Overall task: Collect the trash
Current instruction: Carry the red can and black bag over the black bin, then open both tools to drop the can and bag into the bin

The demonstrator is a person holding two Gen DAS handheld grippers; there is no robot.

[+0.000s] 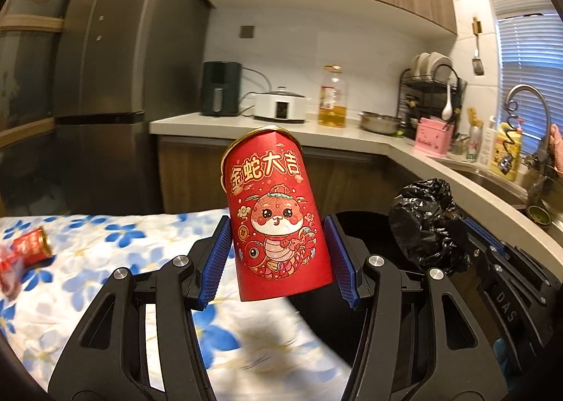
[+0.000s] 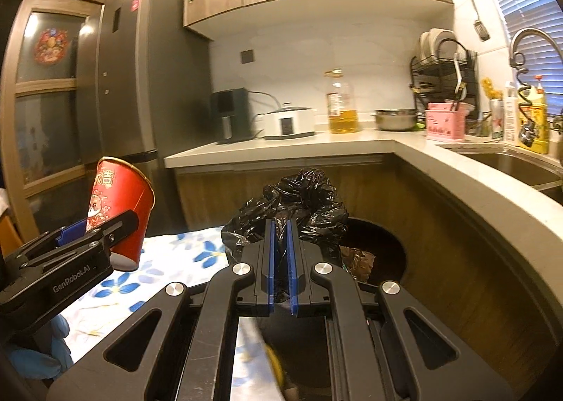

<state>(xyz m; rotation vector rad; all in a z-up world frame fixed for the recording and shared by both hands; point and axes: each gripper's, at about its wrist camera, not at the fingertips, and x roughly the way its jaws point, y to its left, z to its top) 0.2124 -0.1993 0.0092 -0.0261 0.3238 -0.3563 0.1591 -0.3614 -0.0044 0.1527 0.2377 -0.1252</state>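
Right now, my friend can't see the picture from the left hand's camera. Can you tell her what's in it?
The left gripper holds a red paper cup with a cartoon snake, above a table with a blue flowered cloth. To the right, the other gripper pinches a black trash bag; another red cup lies at the left, with a kitchen counter behind.

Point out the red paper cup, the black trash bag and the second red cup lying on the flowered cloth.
red paper cup (image 1: 278, 221), left wrist view: middle of its printed side.
black trash bag (image 2: 302, 200), right wrist view: crumpled top above the pads.
second red cup (image 1: 33, 246), left wrist view: its side, lying down.
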